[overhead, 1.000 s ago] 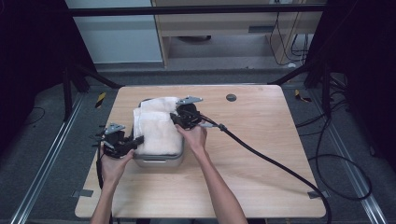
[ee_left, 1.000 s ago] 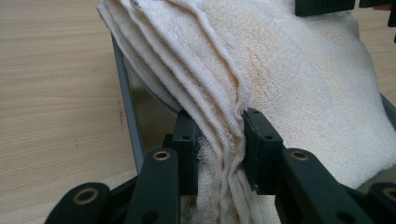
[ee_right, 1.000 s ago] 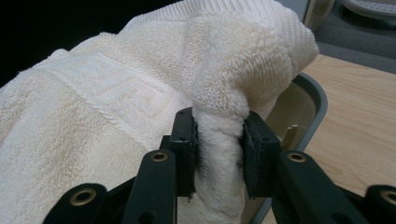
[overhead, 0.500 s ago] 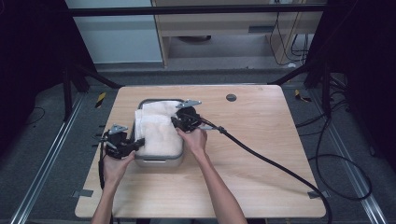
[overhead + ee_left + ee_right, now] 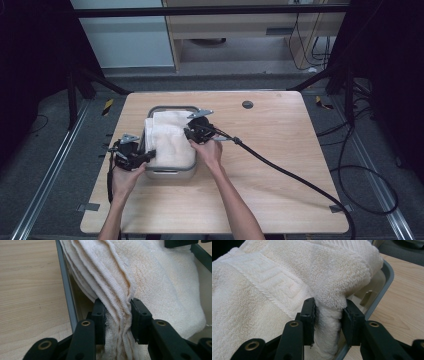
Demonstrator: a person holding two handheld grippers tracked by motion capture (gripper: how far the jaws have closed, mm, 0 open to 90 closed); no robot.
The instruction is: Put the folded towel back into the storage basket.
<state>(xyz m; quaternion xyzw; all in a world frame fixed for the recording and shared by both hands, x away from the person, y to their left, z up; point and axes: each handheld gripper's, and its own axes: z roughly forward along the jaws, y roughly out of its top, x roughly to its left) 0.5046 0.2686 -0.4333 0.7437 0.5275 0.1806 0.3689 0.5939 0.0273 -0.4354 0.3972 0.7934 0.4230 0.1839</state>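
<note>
Pale wooden table [image 5: 280,190] fills the middle of the high view, with bare board running wide to the right of the grey metal tray [image 5: 172,172] and a narrower strip in front of it, where the person's forearms come in. Nearest, at the tray's left front corner, the left gripper [image 5: 145,156] is pinched on the bunched, folded edge of the cream towel [image 5: 167,140]; in the left gripper view the layers [image 5: 117,315] are squeezed between both pads just inside the tray's left wall [image 5: 66,290]. Farther back, on the tray's right side, the right gripper [image 5: 189,134] has a thick fold of the same towel [image 5: 329,310] between its jaws, which have just been easing apart, though the pads touch the cloth on both sides. The towel lies heaped in the tray, bulging over its rim [image 5: 384,275]. Beyond the tray, a small dark round hole [image 5: 247,104] sits near the table's far edge. A black cable [image 5: 295,175] trails from the right gripper across the open board to the right.
</note>
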